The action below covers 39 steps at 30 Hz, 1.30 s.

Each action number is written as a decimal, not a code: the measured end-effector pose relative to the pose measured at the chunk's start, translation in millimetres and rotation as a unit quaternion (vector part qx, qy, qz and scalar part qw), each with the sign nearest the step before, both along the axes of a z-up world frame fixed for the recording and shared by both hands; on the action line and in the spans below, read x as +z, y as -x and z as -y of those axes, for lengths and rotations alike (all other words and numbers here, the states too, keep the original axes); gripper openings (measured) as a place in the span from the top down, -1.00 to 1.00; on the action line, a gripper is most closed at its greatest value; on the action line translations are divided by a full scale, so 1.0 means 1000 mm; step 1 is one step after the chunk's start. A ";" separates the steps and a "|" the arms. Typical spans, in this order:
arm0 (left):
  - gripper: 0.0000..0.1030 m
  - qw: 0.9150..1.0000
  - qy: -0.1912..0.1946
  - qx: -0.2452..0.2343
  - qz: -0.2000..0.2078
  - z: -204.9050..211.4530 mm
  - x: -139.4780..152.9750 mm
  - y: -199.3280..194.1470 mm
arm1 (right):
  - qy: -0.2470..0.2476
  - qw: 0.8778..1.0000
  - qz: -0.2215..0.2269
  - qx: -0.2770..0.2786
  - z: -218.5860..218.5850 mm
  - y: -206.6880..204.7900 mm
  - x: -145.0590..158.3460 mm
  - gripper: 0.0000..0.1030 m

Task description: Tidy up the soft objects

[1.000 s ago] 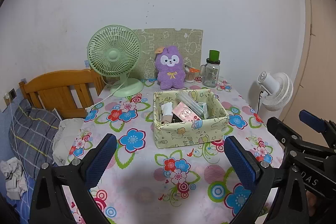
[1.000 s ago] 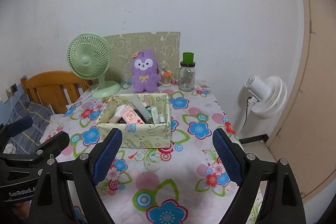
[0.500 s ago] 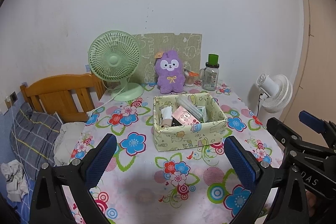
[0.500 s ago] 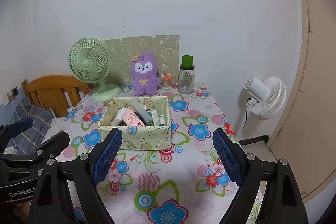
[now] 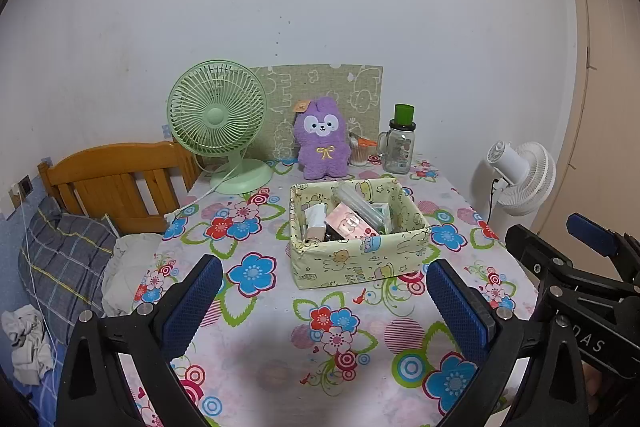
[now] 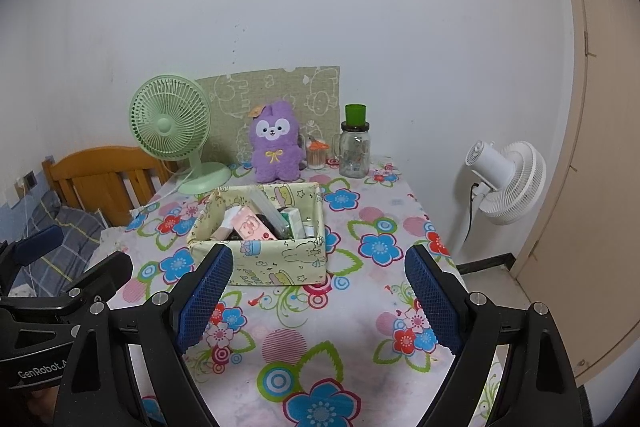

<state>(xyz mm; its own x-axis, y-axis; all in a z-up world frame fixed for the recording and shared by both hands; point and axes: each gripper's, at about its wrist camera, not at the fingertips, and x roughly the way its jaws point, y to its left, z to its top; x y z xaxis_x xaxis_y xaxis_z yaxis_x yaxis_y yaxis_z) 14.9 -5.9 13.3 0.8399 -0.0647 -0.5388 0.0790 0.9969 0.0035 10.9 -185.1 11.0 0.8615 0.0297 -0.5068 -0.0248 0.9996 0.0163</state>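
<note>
Purple plush toy [image 5: 321, 143] sits far off; left gripper [image 5: 326, 301] and right gripper [image 6: 318, 295] gape wide, empty, untouching. "GenRobot" marks the left.

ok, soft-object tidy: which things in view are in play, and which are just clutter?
In play:
- purple plush toy, upright at the back of the table
- fabric storage box, already holding small items
- left gripper and right gripper, both open, holding nothing

Just lying about:
- green desk fan
- glass jar with green lid
- white floor fan
- floral tablecloth
</note>
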 end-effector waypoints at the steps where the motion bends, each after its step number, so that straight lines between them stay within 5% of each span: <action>1: -0.99 1.000 0.000 0.000 0.000 0.000 0.000 0.000 | 0.000 1.000 0.000 0.000 0.000 0.000 0.000 -0.74; 39: -1.00 1.000 0.006 0.000 0.005 0.001 0.000 0.003 | 0.005 1.000 0.004 -0.004 -0.003 0.003 0.004 -0.74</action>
